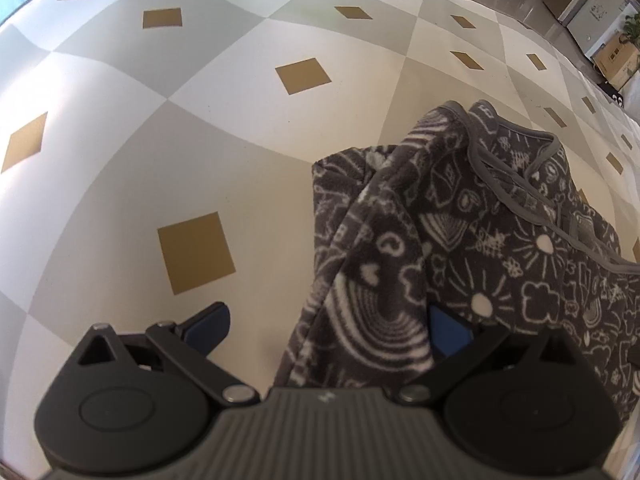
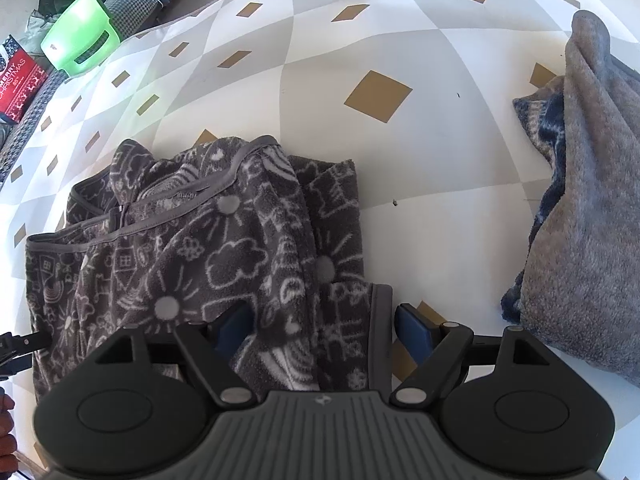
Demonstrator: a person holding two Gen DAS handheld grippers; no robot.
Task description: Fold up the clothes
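A dark grey fleece garment (image 1: 460, 232) with white doodle print and grey trim lies bunched on the checked cloth; it also shows in the right wrist view (image 2: 208, 248). My left gripper (image 1: 332, 324) is open wide, its jaws straddling the garment's left edge; the right fingertip (image 1: 448, 332) lies against the fleece and the left one (image 1: 208, 322) is over bare cloth. My right gripper (image 2: 324, 326) is open too, with the garment's right edge and trim between its jaws, not clamped.
A grey and navy fleece pile (image 2: 580, 208) sits at the right. A green plastic stool (image 2: 80, 36), bags and clothes stand beyond the cloth's far left edge. Boxes and cabinets (image 1: 592, 8) stand past the far right edge.
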